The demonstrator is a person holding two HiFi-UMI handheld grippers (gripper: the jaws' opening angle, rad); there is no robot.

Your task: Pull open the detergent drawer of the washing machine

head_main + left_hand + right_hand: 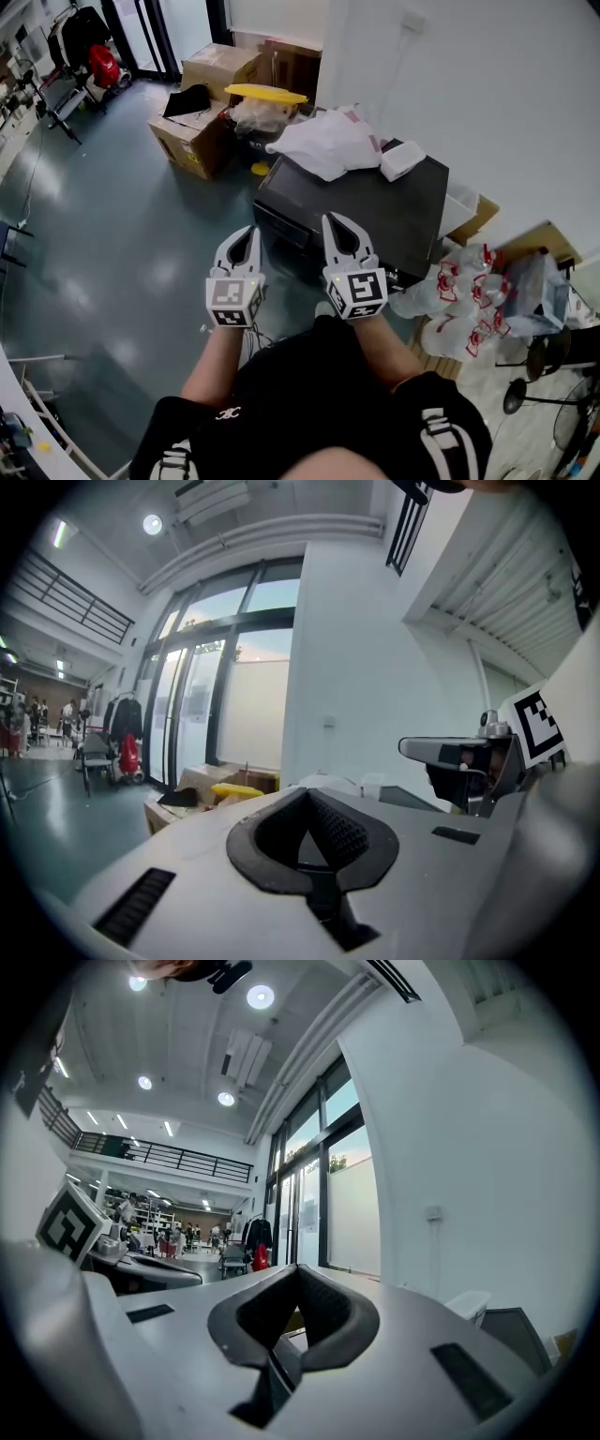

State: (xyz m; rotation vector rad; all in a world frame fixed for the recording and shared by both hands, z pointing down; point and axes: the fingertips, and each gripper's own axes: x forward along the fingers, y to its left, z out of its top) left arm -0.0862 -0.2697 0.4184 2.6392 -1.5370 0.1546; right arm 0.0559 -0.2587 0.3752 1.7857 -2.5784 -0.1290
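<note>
Progress: the task is only beginning, in my judgement; neither claw is touching the machine, and no drawer is showing pulled out.
Left claw point(249, 231): it is hanging in the air above the floor point(112, 234), in front of the machine's left front corner. Its jaws are lying together with nothing between them.
Right claw point(337, 220): it is hovering just beside the left one, over the machine's front edge as the head view shows it. Its jaws are also meeting at the tips and are gripping nothing.
Washing machine point(394, 202): the dark box is standing against the white wall, ahead of both claws. White bags point(323, 141) are lying on its top.
Detergent drawer: I am not managing to make it out; it is probably sitting on the dark front face, below the claws.
Remaining: reaching the front, gripping the drawer, and pulling it open.
</note>
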